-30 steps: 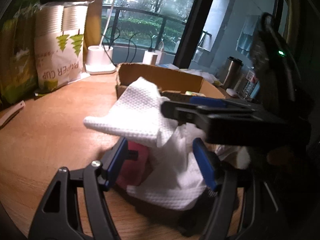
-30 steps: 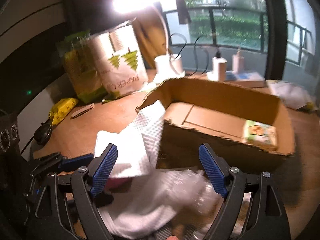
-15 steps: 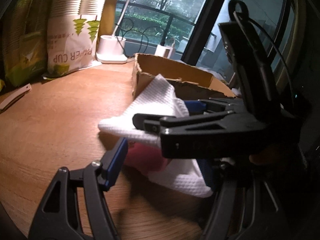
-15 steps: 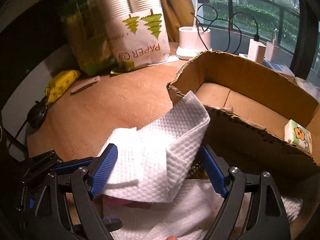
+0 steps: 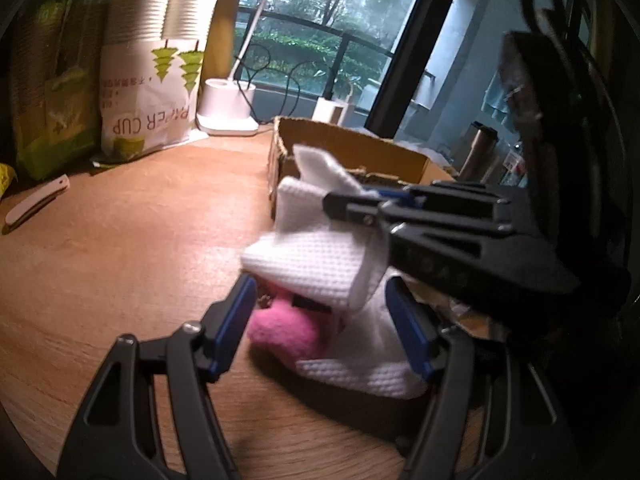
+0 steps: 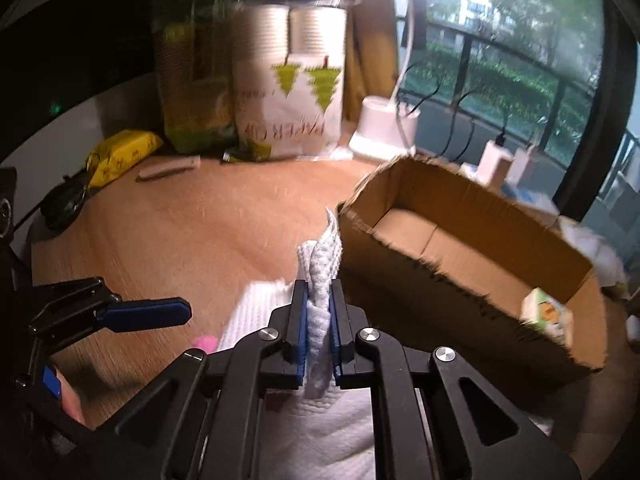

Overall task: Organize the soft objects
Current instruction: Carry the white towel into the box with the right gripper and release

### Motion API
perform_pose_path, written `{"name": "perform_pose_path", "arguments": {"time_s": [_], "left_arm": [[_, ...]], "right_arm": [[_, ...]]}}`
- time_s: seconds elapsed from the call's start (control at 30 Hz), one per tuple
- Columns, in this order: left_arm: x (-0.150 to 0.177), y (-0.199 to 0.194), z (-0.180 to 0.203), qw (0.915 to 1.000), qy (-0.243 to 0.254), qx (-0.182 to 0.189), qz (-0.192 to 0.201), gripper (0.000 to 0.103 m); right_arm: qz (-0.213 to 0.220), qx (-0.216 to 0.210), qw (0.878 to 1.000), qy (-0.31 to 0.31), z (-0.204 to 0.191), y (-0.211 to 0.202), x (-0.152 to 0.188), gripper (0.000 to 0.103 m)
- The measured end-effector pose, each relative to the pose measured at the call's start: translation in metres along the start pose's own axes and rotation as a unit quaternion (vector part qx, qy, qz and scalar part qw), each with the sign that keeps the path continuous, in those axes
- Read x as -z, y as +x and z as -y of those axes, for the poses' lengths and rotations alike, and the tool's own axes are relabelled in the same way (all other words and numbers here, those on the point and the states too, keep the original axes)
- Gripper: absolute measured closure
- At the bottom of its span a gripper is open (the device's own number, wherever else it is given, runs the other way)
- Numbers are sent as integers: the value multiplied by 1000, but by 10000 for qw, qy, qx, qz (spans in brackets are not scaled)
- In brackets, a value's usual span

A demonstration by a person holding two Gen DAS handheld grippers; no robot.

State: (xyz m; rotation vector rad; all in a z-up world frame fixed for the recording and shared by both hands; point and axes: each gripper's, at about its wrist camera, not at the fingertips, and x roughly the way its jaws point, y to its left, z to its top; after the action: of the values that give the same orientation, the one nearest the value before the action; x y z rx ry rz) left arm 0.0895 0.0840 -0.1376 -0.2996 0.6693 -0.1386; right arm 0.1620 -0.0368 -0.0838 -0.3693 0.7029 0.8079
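Since the earlier frames, the right gripper [image 6: 319,308] has just closed its jaws, which were spread around the cloth [image 6: 320,276]; they now pinch a gathered fold of it. The cloth's lower part lies on the counter [image 6: 192,236], just beside the near wall of the box [image 6: 472,280]. The left gripper [image 5: 320,316] has its jaws spread around the cloth and a pink soft item [image 5: 280,326] beneath it; whether its pads press on either cannot be told.

Risks:
- The pinch holds only one bunched fold. A fast lift may pull it free.
- The trailing cloth may snag the box's torn rim.
- The pink item may be dragged along.

Legible text: "PAPER CUP" on the white bag [image 5: 148,92], seen mirrored in the right wrist view. Other print is unreadable.
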Motion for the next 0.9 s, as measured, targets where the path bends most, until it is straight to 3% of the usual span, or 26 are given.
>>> {"name": "perform_pose_path", "arguments": {"time_s": [0.37,0.9], "left_arm": [[-21,8,12,9998,143,-5,133,34],[-72,13,-2,9979,48,-166,628,34]], "right_arm": [[803,312,9958,319,39,-53,-24,92],[1260,790,9879,438,98,-50,-66,92]]}}
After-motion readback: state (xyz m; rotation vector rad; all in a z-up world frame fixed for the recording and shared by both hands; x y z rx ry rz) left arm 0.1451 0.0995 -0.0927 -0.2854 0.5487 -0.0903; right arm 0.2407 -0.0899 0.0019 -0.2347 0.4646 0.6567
